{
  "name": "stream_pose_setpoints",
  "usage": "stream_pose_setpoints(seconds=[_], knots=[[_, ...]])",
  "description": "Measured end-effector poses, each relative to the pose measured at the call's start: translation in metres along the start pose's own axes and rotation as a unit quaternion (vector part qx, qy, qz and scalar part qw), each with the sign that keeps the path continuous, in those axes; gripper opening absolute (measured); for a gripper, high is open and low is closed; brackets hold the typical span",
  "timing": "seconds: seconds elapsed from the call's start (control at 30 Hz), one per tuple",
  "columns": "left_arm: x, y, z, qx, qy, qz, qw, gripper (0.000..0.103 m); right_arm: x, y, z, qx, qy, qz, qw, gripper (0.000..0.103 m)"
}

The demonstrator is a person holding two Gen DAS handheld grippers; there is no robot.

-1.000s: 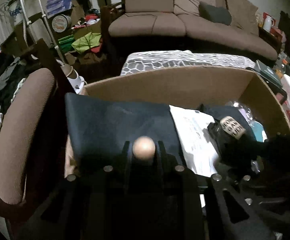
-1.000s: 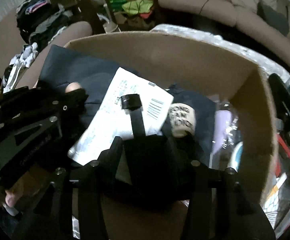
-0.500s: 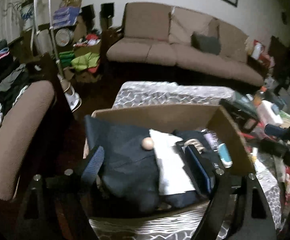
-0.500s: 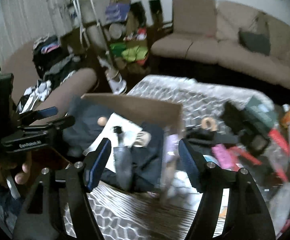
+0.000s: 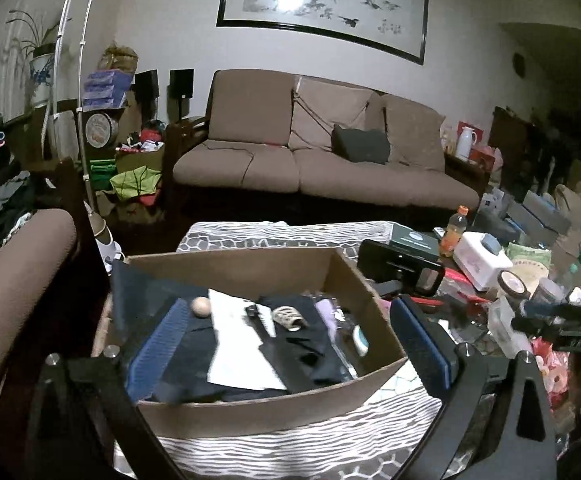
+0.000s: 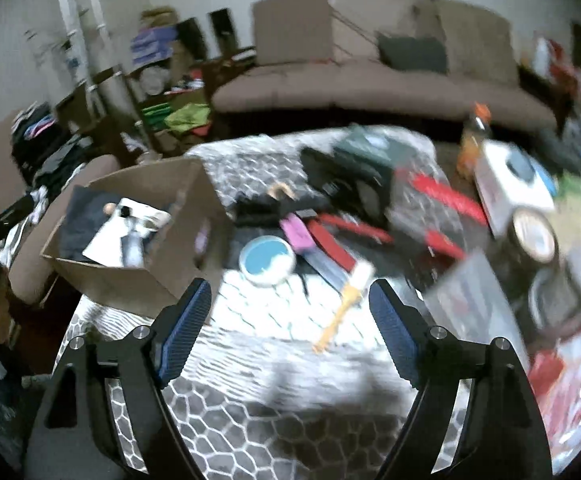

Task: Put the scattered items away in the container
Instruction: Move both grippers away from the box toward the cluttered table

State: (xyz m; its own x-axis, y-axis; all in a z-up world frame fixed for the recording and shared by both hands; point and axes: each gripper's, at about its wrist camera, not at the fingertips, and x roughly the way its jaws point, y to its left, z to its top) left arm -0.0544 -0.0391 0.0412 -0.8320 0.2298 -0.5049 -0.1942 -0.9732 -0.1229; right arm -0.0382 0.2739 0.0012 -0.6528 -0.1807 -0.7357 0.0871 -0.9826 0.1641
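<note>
Right, both my tongs have just been spreading, left gripper (image 5: pixel 290 344) and right gripper (image 6: pixel 290 332), nothing between either. The cardboard box (image 6: pixel 138 276) sits far left, the brush (image 6: pixel 350 292) ahead; crowded clutter could make me nudge the blue lid (image 6: pixel 267 261).

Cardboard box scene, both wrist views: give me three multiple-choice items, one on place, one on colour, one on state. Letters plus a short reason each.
1. Where is the wooden egg?
A. on the sofa
B. in the cardboard box
C. on the floor

2. What colour is the round lid on the patterned tablecloth beside the box?
A. blue
B. yellow
C. black

3. How does the right gripper stand?
A. shut on the brush
B. shut and empty
C. open and empty

Key: B, the egg lies on dark cloth inside the box; A, its top is blue with white marks; C, the fingers stand apart with nothing between them, and the brush lies on the cloth beyond.
</note>
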Motion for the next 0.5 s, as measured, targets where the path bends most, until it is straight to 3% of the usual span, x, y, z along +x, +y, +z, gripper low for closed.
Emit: stream_pose_setpoints(seconds=[0.23, 0.37, 0.5], knots=[[0.016, -0.044, -0.036, 0.015, 0.021, -0.007, 0.9996, 0.102, 0.013, -0.056, -0.040, 0.073, 0.031, -0.005, 0.997, 0.075], [0.025, -0.074, -0.061, 0.036, 0.045, -0.017, 0.9982, 0.102, 0.013, -0.066, -0.054, 0.072, 0.041, -0.011, 0.997, 0.073], [0.029, -0.084, -0.066, 0.068, 0.020, 0.001, 0.9975, 0.102, 0.016, -0.073, -0.066, 0.079, 0.050, 0.014, 0.996, 0.071]])
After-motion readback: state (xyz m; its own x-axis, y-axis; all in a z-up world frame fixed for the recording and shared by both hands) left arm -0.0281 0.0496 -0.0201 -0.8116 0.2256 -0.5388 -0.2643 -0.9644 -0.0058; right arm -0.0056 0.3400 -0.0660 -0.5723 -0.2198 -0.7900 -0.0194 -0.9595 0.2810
